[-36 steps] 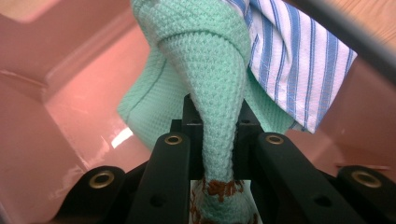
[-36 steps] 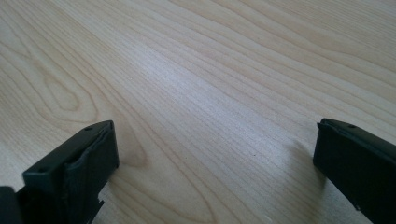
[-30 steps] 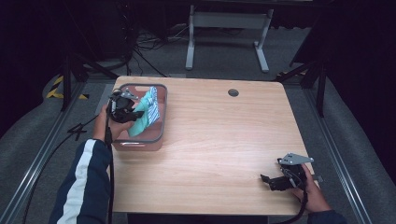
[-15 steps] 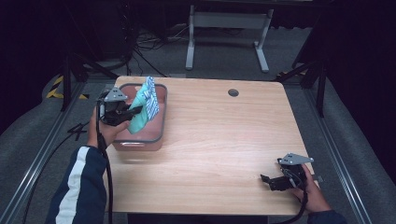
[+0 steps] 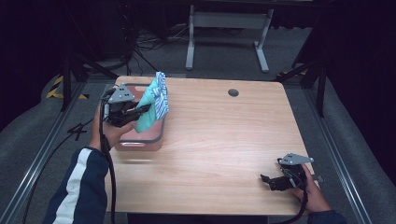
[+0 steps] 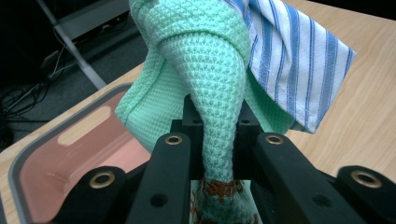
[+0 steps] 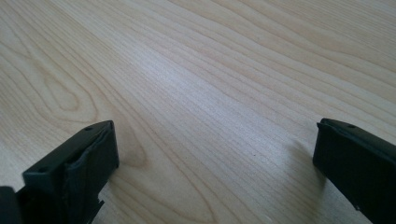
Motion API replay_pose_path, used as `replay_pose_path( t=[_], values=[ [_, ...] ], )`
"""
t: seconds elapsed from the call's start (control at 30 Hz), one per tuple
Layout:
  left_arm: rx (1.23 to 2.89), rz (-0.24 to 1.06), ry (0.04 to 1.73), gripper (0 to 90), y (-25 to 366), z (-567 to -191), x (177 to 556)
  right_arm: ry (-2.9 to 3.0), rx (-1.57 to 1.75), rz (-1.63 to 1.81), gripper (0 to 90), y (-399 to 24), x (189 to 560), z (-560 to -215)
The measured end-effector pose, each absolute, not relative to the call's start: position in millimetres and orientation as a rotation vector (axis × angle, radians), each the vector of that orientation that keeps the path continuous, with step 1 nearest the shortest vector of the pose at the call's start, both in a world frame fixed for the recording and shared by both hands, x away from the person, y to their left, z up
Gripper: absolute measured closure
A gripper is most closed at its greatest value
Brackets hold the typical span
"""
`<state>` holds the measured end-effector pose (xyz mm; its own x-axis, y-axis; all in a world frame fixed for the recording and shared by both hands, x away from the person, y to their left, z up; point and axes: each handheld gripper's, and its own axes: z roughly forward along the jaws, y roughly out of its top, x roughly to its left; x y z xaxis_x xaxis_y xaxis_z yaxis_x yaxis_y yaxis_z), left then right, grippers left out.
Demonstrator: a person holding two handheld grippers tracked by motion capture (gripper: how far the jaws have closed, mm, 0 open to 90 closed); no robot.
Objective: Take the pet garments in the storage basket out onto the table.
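Left gripper, jaws clamped on a mint-green waffle-knit cloth bunched with a blue-striped white cloth, is holding both above the grey-rimmed pink plastic bin on the wooden surface; lifting should be staying steady and clearing the bin's rim, right gripper resting jaws apart well away from the bin.

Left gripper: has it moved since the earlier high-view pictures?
Yes. The left gripper, shut on the green cloth, has lifted it up out of the pink tub.

Waffle-weave green cloth; smooth striped cotton towel; glossy pink plastic bin; matt wood-grain counter; matt black jaws.
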<state>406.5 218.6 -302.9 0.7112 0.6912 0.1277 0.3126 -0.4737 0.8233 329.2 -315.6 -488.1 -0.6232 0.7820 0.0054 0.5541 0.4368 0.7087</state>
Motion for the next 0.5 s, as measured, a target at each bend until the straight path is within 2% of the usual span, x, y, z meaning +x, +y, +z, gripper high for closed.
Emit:
replay_pose_path(
  t=[0.5],
  values=[
    [2.158,0.522,0.625,80.4,158.6,-302.7,410.1,2.369,1.145,0.988,0.4,-315.6,329.0,-488.1]
  ],
)
